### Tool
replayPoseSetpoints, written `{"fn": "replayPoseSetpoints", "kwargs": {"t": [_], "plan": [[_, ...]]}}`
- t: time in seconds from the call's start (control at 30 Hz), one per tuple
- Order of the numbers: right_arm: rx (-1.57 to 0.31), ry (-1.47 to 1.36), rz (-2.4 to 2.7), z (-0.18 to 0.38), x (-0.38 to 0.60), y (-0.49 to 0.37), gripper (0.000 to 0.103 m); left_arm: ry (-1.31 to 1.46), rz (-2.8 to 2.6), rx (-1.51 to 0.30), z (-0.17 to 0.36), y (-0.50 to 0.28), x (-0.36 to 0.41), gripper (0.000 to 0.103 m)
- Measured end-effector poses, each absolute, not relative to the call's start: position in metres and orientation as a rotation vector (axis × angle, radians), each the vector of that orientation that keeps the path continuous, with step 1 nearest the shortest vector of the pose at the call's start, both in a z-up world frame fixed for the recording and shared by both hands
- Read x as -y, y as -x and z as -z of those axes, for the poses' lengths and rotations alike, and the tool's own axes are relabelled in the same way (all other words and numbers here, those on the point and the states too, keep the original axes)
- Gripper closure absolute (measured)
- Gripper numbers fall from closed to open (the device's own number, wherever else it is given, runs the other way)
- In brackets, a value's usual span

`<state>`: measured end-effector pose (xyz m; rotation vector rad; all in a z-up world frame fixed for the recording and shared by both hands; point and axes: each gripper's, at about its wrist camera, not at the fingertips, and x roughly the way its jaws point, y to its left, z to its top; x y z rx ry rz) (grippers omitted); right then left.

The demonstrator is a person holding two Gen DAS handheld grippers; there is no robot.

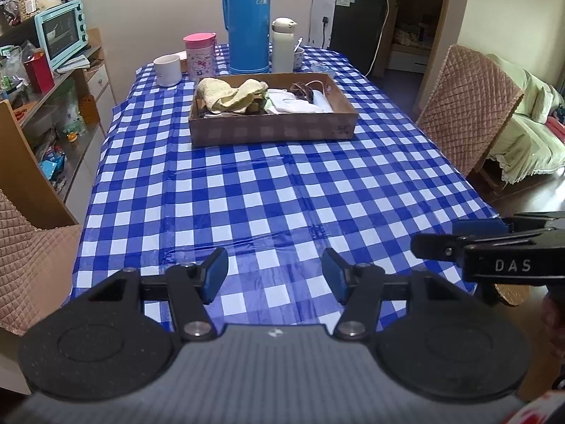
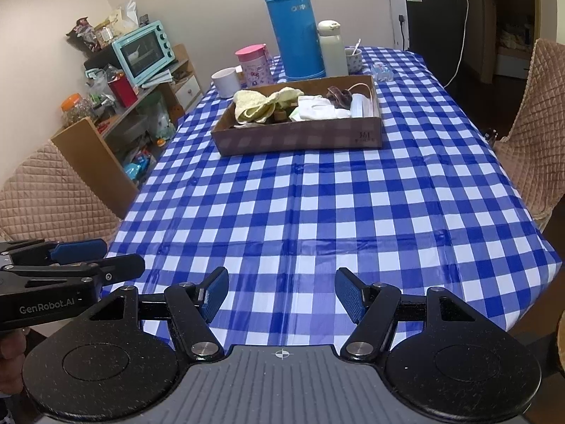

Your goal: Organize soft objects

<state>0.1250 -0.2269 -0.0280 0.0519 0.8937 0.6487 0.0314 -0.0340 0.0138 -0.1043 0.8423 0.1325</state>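
On my far left a teal toaster oven [image 1: 63,31] sits on a cluttered shelf beside the table [image 1: 282,194], which wears a blue-and-white checked cloth. At the table's far end I see a white mug [image 1: 168,69], a pink lidded jug [image 1: 199,54], a tall blue thermos [image 1: 249,21] and a white flask [image 1: 283,44], all standing upright just behind a shallow cardboard box [image 1: 272,129]. Inside the box, a yellow cloth [image 1: 226,95] lies crumpled at the left, white fabric [image 1: 296,104] in the middle, and something dark brown [image 1: 302,91] toward the right; I cannot tell what it is. My left tool [image 1: 274,275] hangs over the near edge of the table, jaws wide with nothing between them. My right tool [image 2: 281,295] sits just beside it, also spread wide and empty, well apart from the box. A quilted chair [image 1: 466,106] stands at the right.
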Motion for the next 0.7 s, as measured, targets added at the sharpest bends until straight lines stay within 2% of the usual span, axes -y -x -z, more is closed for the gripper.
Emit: {"fn": "replayPoseSetpoints", "kwargs": {"t": [0.7], "plan": [[-0.903,-0.043,-0.648,0.0293,0.2257,-0.1229,0.036,0.102,-0.119,-0.839,-0.0154,-0.0294,0.0375,0.047]]}}
